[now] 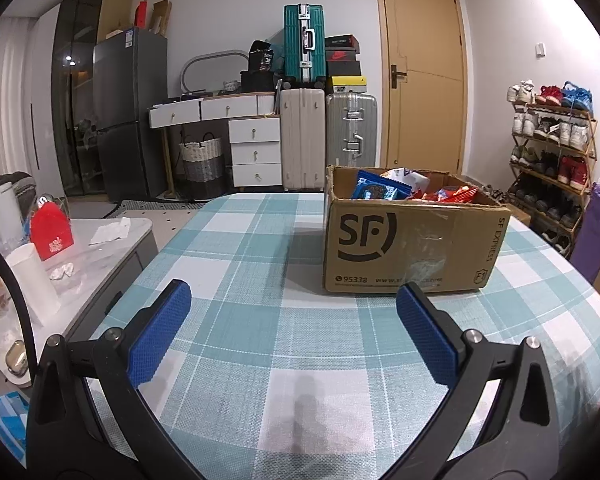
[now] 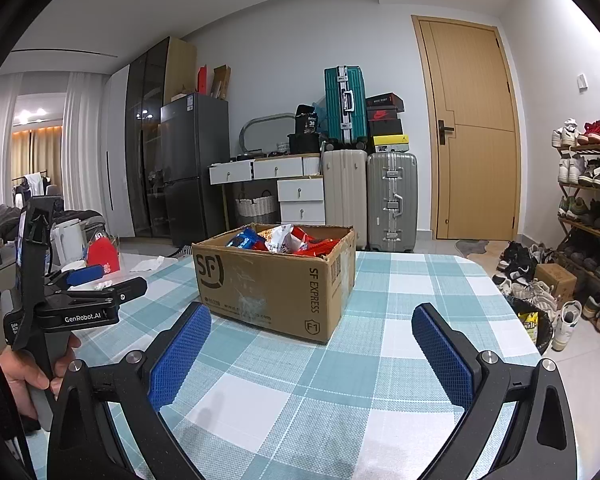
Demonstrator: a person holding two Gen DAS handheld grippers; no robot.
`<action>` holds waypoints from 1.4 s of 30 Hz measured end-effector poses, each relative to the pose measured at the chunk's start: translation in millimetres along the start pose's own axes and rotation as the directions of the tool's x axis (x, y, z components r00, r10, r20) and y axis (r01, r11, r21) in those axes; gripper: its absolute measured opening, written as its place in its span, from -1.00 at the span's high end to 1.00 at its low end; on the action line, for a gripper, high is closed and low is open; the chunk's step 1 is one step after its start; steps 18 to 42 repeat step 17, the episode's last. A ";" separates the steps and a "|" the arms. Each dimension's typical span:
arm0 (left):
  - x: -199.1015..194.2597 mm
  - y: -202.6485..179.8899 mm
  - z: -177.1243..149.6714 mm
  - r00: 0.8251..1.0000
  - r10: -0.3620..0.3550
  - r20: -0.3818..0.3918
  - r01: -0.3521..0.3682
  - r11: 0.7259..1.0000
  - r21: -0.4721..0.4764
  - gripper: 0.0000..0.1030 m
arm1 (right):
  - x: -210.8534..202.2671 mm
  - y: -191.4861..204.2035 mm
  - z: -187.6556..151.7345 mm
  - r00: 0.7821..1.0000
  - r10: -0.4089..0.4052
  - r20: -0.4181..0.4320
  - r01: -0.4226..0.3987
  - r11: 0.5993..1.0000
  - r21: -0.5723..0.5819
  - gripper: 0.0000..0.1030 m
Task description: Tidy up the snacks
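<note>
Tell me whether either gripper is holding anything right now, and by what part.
Nothing is held. The left gripper and right gripper both have open jaws over the checked tablecloth.

- Left gripper (image 1: 294,320): jaws spread wide, nothing between the blue pads, short of the cardboard box (image 1: 404,248).
- Right gripper (image 2: 312,344): likewise wide apart, empty, short of the box.
- Hand (image 2: 32,368) grips the left handle.

One cardboard box (image 1: 404,240) stands on one checked bench (image 1: 260,320), holding several snack packets: at least one blue (image 1: 380,190), one white (image 1: 410,178) and a few red (image 1: 452,194); the exact number cannot be told. Three suitcases stand behind: one teal (image 1: 304,42), one cream (image 1: 302,138), one silver (image 1: 351,132). Two grippers (image 2: 312,356) (image 2: 84,284) show.
</note>
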State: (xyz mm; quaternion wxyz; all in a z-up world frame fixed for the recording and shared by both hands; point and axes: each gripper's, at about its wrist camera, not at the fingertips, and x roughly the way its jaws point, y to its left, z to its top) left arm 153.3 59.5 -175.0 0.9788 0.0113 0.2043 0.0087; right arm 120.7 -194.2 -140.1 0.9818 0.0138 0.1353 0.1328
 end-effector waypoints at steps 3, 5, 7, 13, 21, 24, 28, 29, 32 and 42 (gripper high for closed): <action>-1.8 -1.4 -0.8 1.000 0.005 0.008 -0.005 1.000 0.006 -0.99 | -0.3 1.4 -0.4 1.000 -0.004 -0.003 0.004 1.000 0.000 -0.99; -2.4 -2.1 -0.9 1.000 0.001 0.010 -0.001 1.000 0.009 -0.99 | -1.1 0.9 0.0 1.000 -0.003 -0.003 0.003 1.000 0.000 -0.99; -2.5 -3.3 -1.0 1.000 -0.006 0.008 0.006 1.000 0.014 -0.99 | -0.9 0.4 0.3 1.000 -0.003 -0.002 0.003 1.000 0.000 -0.99; 1.8 -12.3 -0.4 0.994 0.107 -0.019 -0.106 0.993 0.047 -0.99 | -0.7 0.3 0.3 1.000 -0.003 -0.003 0.003 1.000 0.000 -0.99; -1.6 -8.1 -0.5 0.997 0.079 -0.007 -0.078 0.997 0.028 -0.99 | -0.9 0.6 0.2 1.000 -0.004 -0.004 0.004 1.000 0.001 -0.99; -1.6 -8.1 -0.5 0.997 0.079 -0.007 -0.078 0.997 0.028 -0.99 | -0.9 0.6 0.2 1.000 -0.004 -0.004 0.004 1.000 0.001 -0.99; -1.6 -8.1 -0.5 0.997 0.079 -0.007 -0.078 0.997 0.028 -0.99 | -0.9 0.6 0.2 1.000 -0.004 -0.004 0.004 1.000 0.001 -0.99; -1.6 -8.1 -0.5 0.997 0.079 -0.007 -0.078 0.997 0.028 -0.99 | -0.9 0.6 0.2 1.000 -0.004 -0.004 0.004 1.000 0.001 -0.99; -1.6 -8.1 -0.5 0.997 0.079 -0.007 -0.078 0.997 0.028 -0.99 | -0.9 0.6 0.2 1.000 -0.004 -0.004 0.004 1.000 0.001 -0.99; -1.6 -8.1 -0.5 0.997 0.079 -0.007 -0.078 0.997 0.028 -0.99 | -0.9 0.6 0.2 1.000 -0.004 -0.004 0.004 1.000 0.001 -0.99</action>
